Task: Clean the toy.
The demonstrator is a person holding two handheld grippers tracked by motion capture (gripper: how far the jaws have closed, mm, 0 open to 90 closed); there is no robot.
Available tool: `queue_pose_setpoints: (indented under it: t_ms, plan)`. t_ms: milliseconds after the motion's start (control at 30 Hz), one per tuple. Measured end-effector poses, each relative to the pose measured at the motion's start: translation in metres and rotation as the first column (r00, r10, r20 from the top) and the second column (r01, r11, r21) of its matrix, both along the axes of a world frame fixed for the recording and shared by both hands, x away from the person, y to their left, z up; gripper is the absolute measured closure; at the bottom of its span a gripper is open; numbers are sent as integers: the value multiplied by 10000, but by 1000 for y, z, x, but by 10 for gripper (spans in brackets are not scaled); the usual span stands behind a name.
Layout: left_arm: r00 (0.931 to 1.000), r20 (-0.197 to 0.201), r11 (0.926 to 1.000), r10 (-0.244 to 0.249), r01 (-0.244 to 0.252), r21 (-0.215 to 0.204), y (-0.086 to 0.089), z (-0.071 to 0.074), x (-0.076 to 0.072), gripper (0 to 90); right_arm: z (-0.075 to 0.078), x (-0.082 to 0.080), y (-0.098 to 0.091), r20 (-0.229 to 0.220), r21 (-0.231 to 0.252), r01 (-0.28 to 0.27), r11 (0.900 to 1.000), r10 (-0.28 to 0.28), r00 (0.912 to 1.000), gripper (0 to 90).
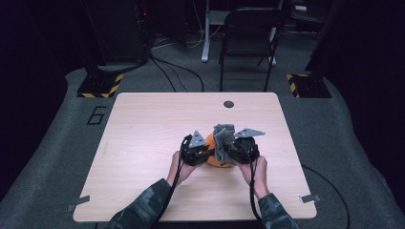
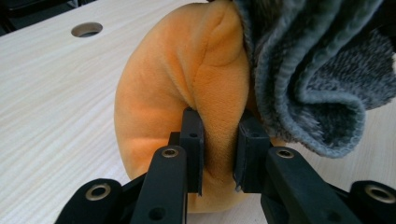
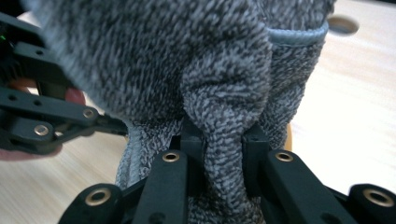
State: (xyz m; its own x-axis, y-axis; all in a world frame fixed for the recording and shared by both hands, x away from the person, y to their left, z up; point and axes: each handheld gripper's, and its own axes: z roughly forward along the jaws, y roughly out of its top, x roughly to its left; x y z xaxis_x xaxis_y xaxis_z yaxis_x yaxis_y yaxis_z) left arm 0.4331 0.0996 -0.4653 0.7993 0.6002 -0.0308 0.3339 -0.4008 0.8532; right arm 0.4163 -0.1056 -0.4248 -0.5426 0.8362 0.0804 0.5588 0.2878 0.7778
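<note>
Near the middle of the table (image 1: 143,124), our left gripper (image 2: 219,154) pinches a fold of the orange plush cushion (image 2: 177,93) while our right gripper (image 3: 223,154), just beside it, clamps the grey knit cover (image 3: 196,60) draped over the cushion's right side.

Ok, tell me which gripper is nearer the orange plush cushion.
Left. The left gripper is clamped on a fold of the orange plush cushion. The right gripper grips the grey knitted cover draped over the cushion's other side.
</note>
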Motion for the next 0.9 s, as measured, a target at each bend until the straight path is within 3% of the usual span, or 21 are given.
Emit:
queue_pose_setpoints:
  t_ms: [100,233,433,667,800,867,900]
  plan:
    - [10000,0,10000,-74,74,-33,0,-1,1,761,-6,3,-9,-249,92,8,10000,-5,9997,766]
    - [9999,-38,9997,-129,129,-200,1,-4,3,759,-14,5,-19,-460,-269,127,9996,-139,9988,767]
    - [9997,-40,9993,-245,244,-282,1,-5,5,757,-34,13,-39,-1163,-349,477,9983,-514,9919,765]
    - [9995,-80,9987,-308,304,-399,1,-6,5,755,-54,21,-48,-1875,-548,1005,9934,-1091,9762,764]
    - [9998,-38,9986,-218,216,-486,1,-6,4,753,-71,28,-54,-2462,-1193,1134,9864,-1401,9590,761]
    - [9996,-63,9983,-269,265,-520,3,-6,5,750,-72,32,-58,-2616,-1009,1156,9882,-1385,9552,760]
    - [9997,-73,9984,-220,216,-526,3,-6,5,749,-67,32,-59,-2447,-1212,1180,9856,-1448,9587,761]
